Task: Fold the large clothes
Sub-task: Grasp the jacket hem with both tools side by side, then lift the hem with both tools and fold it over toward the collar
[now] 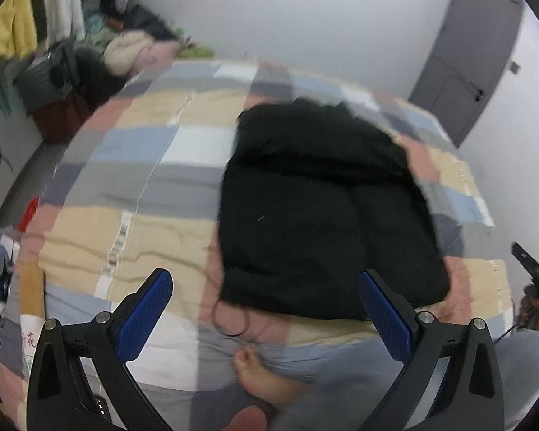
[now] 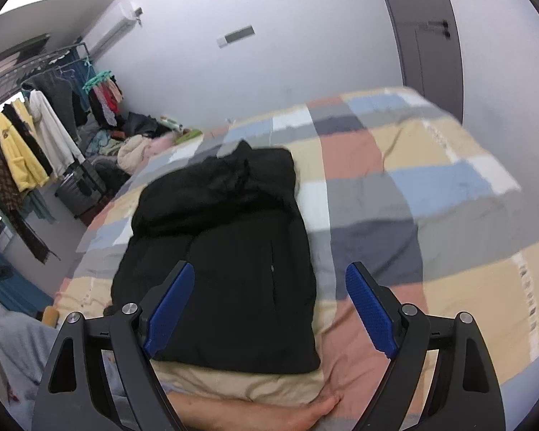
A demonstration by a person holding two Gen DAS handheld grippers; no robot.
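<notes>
A rack of hanging coats and shirts [image 2: 28,143] is lining the far wall, with a heap of loose clothing [image 2: 140,143] piling up at its foot and a grey door [image 1: 467,57] standing beyond the bed. The person's bare foot [image 1: 266,377] is resting on the near edge of the patchwork quilt in peach, blue, grey and cream squares [image 2: 431,197]. The bulky black garment [image 2: 226,251] is lying on that quilt, folded into a thick bundle. The left gripper [image 1: 266,309] is hovering over the near hem with jaws spread wide, gripping nothing. The right gripper [image 2: 269,309] is likewise hanging above the bundle, released and touching nothing.
</notes>
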